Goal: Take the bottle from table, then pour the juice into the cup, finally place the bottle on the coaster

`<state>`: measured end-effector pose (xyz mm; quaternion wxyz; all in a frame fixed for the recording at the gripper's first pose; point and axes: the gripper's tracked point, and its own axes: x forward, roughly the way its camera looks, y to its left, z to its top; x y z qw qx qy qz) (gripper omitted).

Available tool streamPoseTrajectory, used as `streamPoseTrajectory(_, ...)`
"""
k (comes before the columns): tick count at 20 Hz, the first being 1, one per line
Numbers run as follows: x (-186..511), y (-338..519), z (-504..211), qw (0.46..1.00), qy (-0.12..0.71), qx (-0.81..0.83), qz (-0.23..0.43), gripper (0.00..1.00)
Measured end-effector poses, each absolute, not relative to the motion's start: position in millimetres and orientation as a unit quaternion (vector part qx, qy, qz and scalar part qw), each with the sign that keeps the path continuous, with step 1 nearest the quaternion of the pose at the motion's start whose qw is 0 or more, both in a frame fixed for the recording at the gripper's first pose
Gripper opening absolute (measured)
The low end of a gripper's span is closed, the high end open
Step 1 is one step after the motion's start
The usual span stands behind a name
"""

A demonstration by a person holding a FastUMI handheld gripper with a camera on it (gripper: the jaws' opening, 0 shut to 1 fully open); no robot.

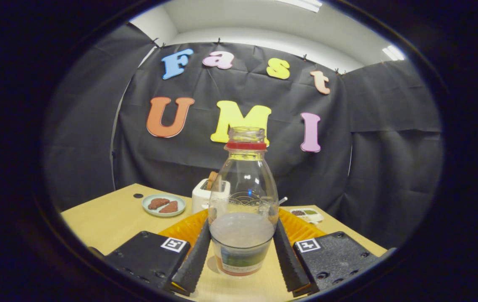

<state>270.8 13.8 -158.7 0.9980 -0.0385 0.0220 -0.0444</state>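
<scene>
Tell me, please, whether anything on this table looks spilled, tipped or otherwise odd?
Nothing stands out. The bottle stands upright and uncapped between the gripper fingers, which flank it closely. No spill shows on the table, and the plate and toaster sit undisturbed.

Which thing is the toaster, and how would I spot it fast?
Start at the wooden table and find the clear bottle standing between the gripper fingers. Look just beyond the bottle, beside the small plate holding two brown pieces. The toaster is the white box there, the one with toast poking out of its top.
</scene>
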Motion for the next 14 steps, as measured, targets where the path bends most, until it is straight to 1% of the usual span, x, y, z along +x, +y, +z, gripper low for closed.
streamPoseTrajectory(2,285,11,-175,0.998,0.025,-0.034,-0.044,0.8)
streamPoseTrajectory(11,334,33,-241,0.998,0.057,0.005,0.001,0.8)
streamPoseTrajectory(14,351,30,-253,0.998,0.054,0.008,-0.002,0.8)
